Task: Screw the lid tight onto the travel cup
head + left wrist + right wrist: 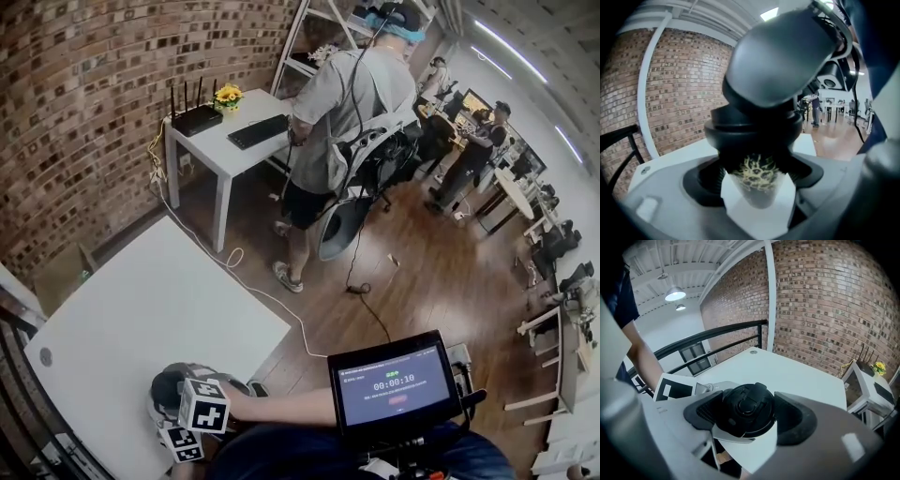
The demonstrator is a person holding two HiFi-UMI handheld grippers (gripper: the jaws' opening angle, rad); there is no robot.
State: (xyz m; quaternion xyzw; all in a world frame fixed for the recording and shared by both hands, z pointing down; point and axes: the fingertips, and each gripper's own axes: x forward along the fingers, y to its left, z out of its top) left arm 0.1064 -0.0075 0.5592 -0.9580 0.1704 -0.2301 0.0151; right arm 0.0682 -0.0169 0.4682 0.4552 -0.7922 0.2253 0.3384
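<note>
Right fingers [793, 420] around lid [747, 409], left fingers [707, 182] around cup [757, 186].

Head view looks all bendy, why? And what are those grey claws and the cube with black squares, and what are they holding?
No robot here: a person holds a grey claw, called a gripper, in each hand. The head view comes from a camera on that person's head, looking down at a white table. The other two pictures come from little cameras riding on the grippers; wide lenses bend everything. The left gripper squeezes a pale travel cup with a gold pattern. The right gripper squeezes the round black lid sitting on top of it. The cubes with black squares are parts of the grippers.
</note>
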